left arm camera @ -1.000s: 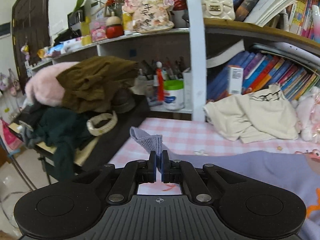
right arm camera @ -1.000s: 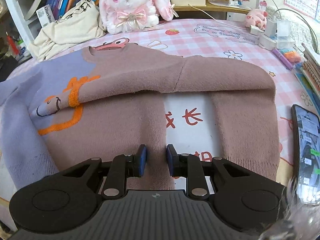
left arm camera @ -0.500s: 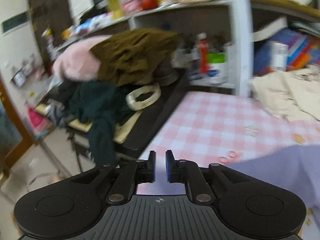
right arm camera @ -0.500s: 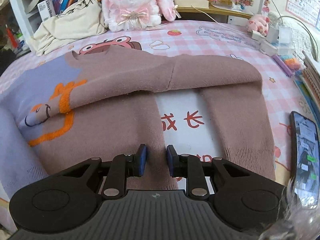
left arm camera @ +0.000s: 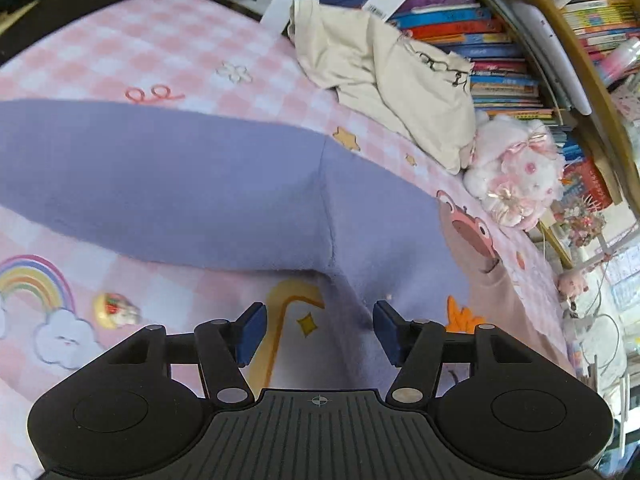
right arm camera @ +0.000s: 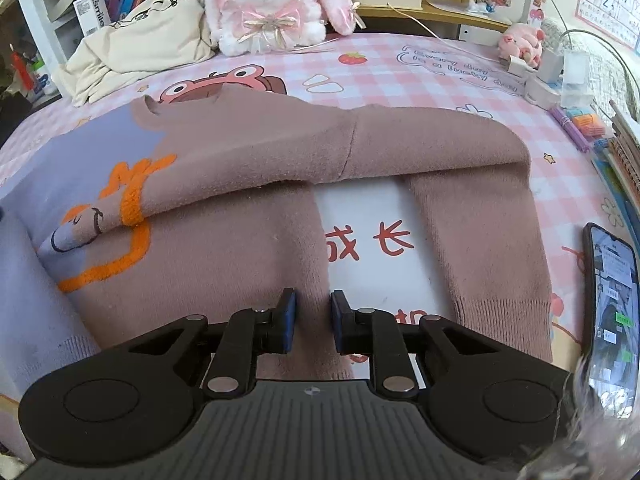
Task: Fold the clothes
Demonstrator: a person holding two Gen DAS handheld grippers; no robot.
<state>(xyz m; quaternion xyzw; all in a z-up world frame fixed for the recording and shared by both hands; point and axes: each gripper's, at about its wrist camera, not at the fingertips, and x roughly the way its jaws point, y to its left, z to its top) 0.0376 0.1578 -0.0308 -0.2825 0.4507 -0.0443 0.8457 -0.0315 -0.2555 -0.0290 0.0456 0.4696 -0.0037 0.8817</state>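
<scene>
**Ann:** Left gripper first: jaws spread wide, nothing between the blue pads, hanging over the spot where the lilac sleeve meets the body of the sweater.

**Ben:** And that sleeve lies stretched flat across the pink checked tablecloth, running off to the left of the view.

**Ann:** Over to the right gripper. Jaws partly apart, a narrow gap, and the brown edge of the sweater sits in that gap near the hem. The pads do not look pressed onto it.

**Ben:** Agreed, loose around the fabric. Beyond it, the brown sleeve is bent at the elbow: upper part across the top, cuff pointing back toward the camera, bare printed cloth between it and the body.

**Ann:** Orange embroidery on the chest, lilac half to the left.

**Ben:** Further out, a phone lies near the right edge, just beside the cuff. A plush rabbit sits at the back, a cream cloth bag slumped beside it against the books.
</scene>
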